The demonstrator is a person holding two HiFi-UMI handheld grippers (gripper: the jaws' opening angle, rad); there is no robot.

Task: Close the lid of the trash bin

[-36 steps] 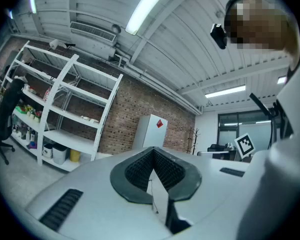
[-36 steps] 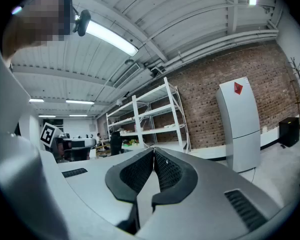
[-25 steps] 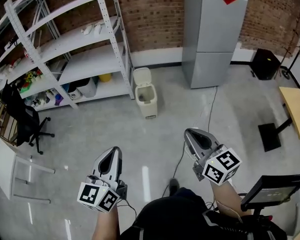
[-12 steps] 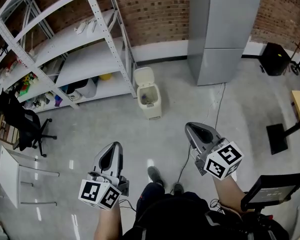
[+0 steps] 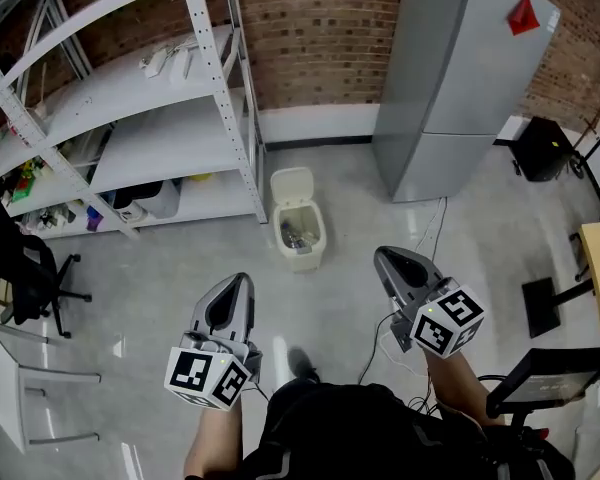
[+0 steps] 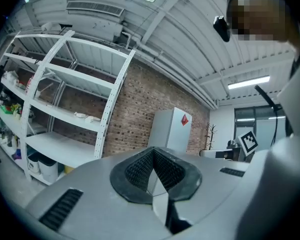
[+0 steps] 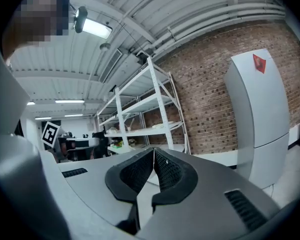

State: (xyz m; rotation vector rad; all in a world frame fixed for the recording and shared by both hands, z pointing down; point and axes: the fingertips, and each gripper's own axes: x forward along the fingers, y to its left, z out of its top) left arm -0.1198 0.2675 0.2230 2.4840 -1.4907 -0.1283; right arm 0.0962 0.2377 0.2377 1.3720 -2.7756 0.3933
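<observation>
Left gripper view has our left gripper [image 6: 152, 151] with its ribbed black pads pressed together at the tips and nothing between them. Right gripper view gives the same for our right gripper [image 7: 153, 153]: its pads meet, and it carries nothing. In the head view we hold both low in the frame, the left one at lower left and the right one at lower right, each pointing up the picture and well apart from the other. Above them, at the middle of the frame and well clear of both, stands the trash bin [image 5: 303, 258], small and cream-coloured, on the grey floor [image 5: 160, 268]. Its lid [image 5: 291, 184] is raised, swung up at the back on the brick wall [image 5: 320, 28] side, so we look down into the open top, where some dark rubbish lies. It sits just beside the foot of the white shelving [image 5: 130, 118] at its left, with the tall grey cabinet [image 5: 450, 88] off to its upper right.
</observation>
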